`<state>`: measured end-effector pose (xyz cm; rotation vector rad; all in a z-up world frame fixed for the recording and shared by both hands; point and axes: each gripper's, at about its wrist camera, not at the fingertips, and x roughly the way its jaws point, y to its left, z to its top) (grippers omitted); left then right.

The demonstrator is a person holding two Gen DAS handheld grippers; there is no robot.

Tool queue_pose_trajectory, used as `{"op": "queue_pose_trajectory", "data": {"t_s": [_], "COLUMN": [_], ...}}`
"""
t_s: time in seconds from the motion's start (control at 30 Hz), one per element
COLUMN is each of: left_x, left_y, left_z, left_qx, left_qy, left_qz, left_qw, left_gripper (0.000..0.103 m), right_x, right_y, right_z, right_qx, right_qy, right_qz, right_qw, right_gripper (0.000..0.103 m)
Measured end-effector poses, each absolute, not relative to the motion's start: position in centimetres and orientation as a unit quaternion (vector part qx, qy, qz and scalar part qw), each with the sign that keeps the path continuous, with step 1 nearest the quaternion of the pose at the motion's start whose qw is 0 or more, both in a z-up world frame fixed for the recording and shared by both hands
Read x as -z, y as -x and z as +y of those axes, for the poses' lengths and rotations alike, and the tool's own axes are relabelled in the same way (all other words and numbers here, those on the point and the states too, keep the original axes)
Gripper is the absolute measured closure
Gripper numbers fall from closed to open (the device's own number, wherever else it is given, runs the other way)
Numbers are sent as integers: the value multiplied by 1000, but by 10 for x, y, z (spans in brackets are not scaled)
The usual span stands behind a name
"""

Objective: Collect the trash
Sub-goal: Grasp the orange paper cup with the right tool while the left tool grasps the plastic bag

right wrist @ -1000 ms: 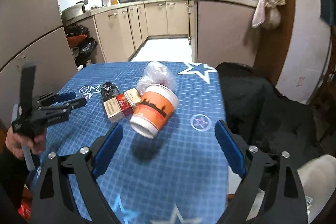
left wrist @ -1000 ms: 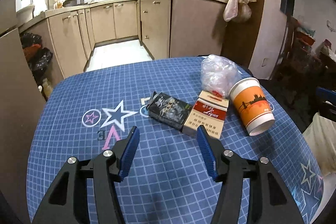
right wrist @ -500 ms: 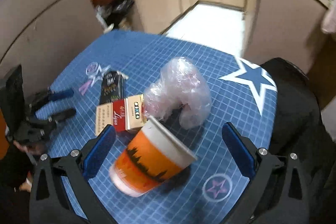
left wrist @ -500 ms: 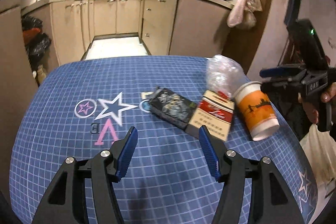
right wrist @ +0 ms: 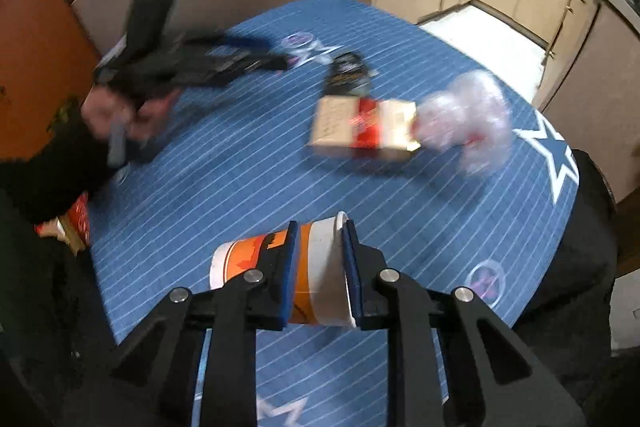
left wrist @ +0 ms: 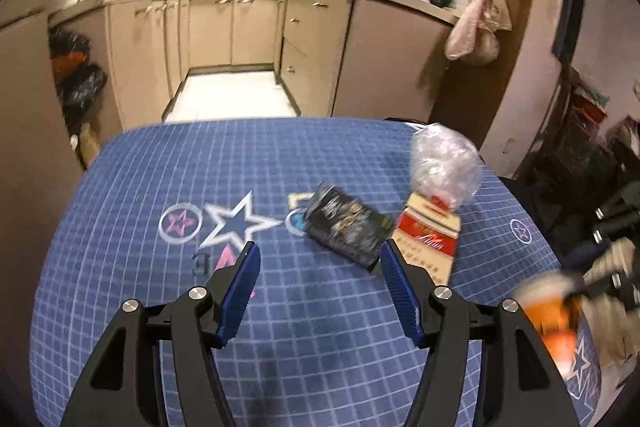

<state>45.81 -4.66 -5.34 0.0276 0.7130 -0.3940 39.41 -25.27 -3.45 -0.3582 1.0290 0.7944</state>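
Right gripper (right wrist: 318,259) closing across the cup (right wrist: 280,267), lying sideways at the near edge of the table (right wrist: 240,163) from the red box (right wrist: 366,129); light, thin-walled, probably crushable, best pinched gently mid-body; left gripper (left wrist: 318,289) opening, empty, short of the box.

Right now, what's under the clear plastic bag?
The crumpled plastic bag rests partly on the far end of the red and cream cigarette box, which lies on the blue tablecloth. Whatever else lies beneath the bag is covered.
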Motion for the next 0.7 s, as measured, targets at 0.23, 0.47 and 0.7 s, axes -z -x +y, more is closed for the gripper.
{"op": "queue_pose_trajectory", "data": {"t_s": [0.23, 0.47, 0.7], "left_x": [41, 40, 46], "left_y": [-458, -453, -466], "left_z": [-81, -111, -136], "left_qx": [221, 245, 278], "left_qy": [-53, -100, -110], "left_qz": [336, 325, 341], "left_qw": [914, 908, 891], "left_gripper": [35, 32, 32], "right_x": [39, 49, 61], "right_y": [-347, -328, -291], "right_z": [-252, -291, -289], "right_qx": [-351, -316, -359], "right_qy": [101, -58, -89], "right_qz": [477, 529, 495], "right_qw": [799, 786, 786], "right_gripper": [89, 86, 37]}}
